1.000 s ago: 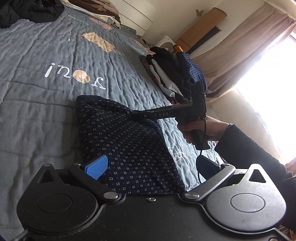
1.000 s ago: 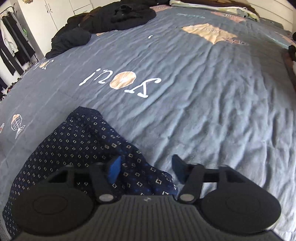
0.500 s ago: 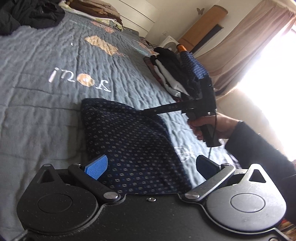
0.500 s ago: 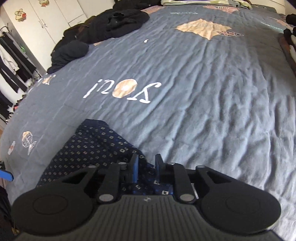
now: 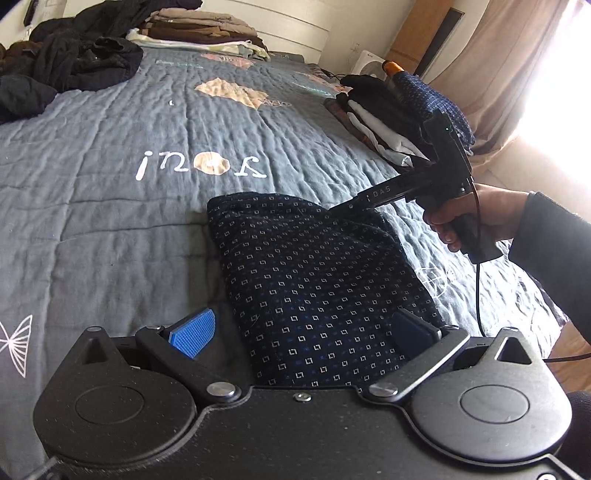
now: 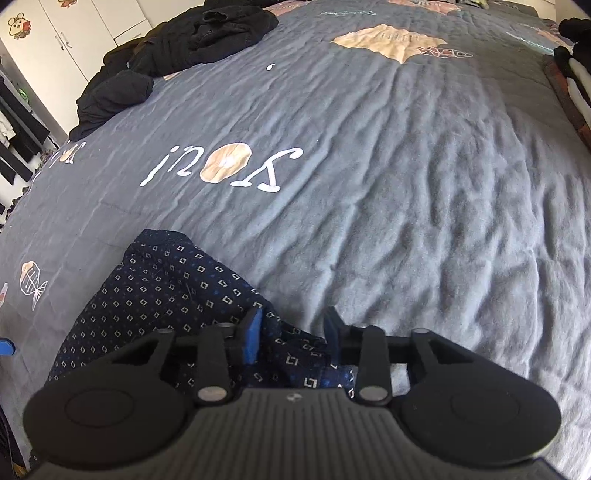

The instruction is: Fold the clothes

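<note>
On a grey quilted bed (image 5: 110, 221), low in the left wrist view between five and seven o'clock: a navy garment (image 5: 317, 280) with small square dots, folded into a rough wedge and lying flat just below the white lettering (image 5: 199, 166). Left gripper (image 5: 303, 325) poised over the garment's near edge, blue-padded fingers (image 5: 194, 332) spread wide, one off the cloth at eight o'clock, the other over it at four o'clock, nothing pinched. Right gripper (image 6: 291, 328) angled down onto the garment's far corner, held by a hand (image 5: 476, 214) in a dark sleeve (image 5: 554, 251) at three o'clock; fingers closing, a bunched fold of the dotted cloth between them, right pad not yet clearly pressing. Heap of black clothes (image 5: 74, 62) at eleven o'clock near the headboard end. Folded beige and brown pile (image 5: 199, 31) at twelve. Stack of dark and white folded items (image 5: 384, 114) at two, by the curtain (image 5: 495, 70).
</note>
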Available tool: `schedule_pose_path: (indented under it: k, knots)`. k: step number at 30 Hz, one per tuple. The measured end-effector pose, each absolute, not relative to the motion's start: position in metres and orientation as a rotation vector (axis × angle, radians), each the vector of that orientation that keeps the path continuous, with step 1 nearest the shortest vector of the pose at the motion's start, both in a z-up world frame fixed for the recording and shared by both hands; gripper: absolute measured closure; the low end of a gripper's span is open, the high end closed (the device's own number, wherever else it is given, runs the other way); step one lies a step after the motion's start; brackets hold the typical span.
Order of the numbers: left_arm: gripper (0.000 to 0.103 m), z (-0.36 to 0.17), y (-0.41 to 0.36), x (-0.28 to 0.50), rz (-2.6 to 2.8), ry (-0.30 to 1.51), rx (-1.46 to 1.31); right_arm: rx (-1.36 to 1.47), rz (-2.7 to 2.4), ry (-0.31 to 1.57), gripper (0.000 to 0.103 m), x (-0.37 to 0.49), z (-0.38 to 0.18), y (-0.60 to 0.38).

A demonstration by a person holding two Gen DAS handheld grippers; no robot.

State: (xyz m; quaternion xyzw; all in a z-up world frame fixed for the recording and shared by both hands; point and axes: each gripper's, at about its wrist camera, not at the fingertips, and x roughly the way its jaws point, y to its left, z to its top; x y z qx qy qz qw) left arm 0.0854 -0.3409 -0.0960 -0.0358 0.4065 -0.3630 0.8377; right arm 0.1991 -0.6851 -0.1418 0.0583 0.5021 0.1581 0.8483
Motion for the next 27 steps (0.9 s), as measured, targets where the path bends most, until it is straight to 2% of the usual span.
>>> schedule_pose_path:
  k: [1, 7, 12, 16, 18, 19, 20, 23, 27]
  knots:
    - [0.001, -0.095, -0.341, 0.085, -0.767, 0.858, -0.078, 0.129, 0.333, 1.053, 0.088, 0.199, -0.140, -0.685]
    - [0.001, -0.093, -0.338, 0.085, -0.758, 0.852, -0.097, 0.187, 0.274, 1.004, 0.102, 0.198, -0.127, -0.699]
    - [0.001, -0.093, -0.338, 0.085, -0.762, 0.850, -0.102, 0.247, 0.243, 0.977, 0.103, 0.196, -0.119, -0.717]
    - [0.001, -0.094, -0.338, 0.085, -0.762, 0.853, -0.100, 0.196, 0.303, 0.986, 0.092, 0.192, -0.119, -0.707]
    - [0.001, -0.094, -0.338, 0.085, -0.762, 0.852, -0.097, 0.161, 0.309, 0.999, 0.079, 0.193, -0.121, -0.701]
    - [0.001, -0.094, -0.338, 0.085, -0.761, 0.852, -0.098, 0.144, 0.311, 1.007, 0.063, 0.193, -0.122, -0.698]
    - [0.001, -0.094, -0.338, 0.085, -0.761, 0.852, -0.100, 0.137, 0.319, 1.011, 0.053, 0.193, -0.123, -0.696]
    - [0.001, -0.094, -0.337, 0.086, -0.760, 0.852, -0.104, 0.124, 0.341, 1.008, 0.043, 0.192, -0.122, -0.693]
    - [0.001, -0.094, -0.337, 0.085, -0.758, 0.854, -0.102, 0.097, 0.342, 1.016, 0.042, 0.195, -0.124, -0.695]
